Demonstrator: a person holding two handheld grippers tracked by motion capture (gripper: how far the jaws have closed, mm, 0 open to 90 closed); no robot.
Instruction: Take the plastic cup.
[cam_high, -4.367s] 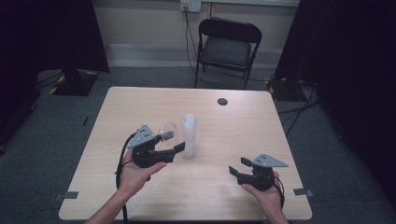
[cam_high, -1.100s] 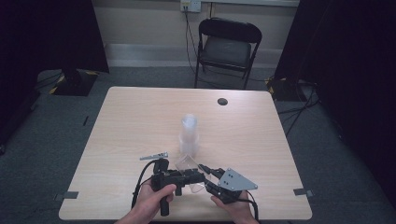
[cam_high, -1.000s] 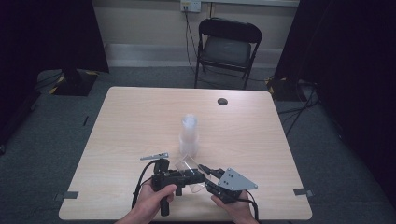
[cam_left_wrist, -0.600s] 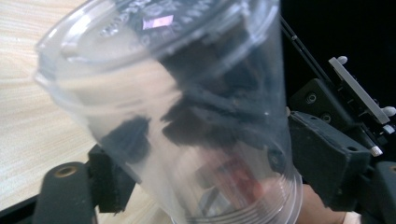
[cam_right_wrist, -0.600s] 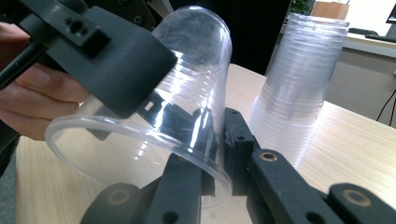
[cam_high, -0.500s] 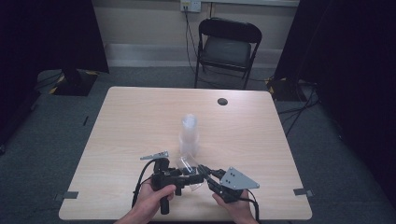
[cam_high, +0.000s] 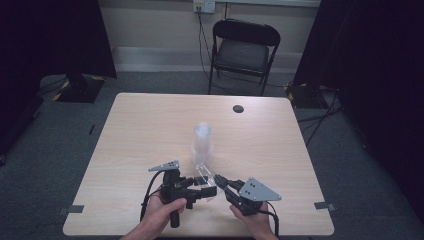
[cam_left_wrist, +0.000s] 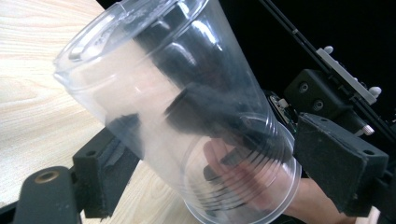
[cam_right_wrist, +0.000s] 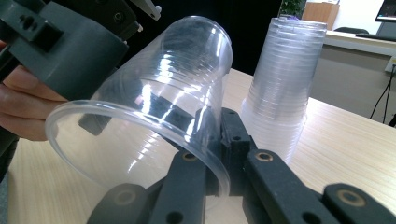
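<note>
Near the table's front edge, right gripper (cam_right_wrist: 212, 154) pinches a clear ribbed plastic cup's (cam_right_wrist: 154, 116) rim; left gripper's (cam_left_wrist: 224, 172) jaws have just spread off it

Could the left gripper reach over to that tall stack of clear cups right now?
Probably yes. The left gripper has just been opening, with the single cup between its pads but pinched at the rim by the right gripper. The cup stack stands close beyond, with bare table between.

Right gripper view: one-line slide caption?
Right gripper pinches the rim of a clear plastic cup, beside an upturned cup stack on the table.
</note>
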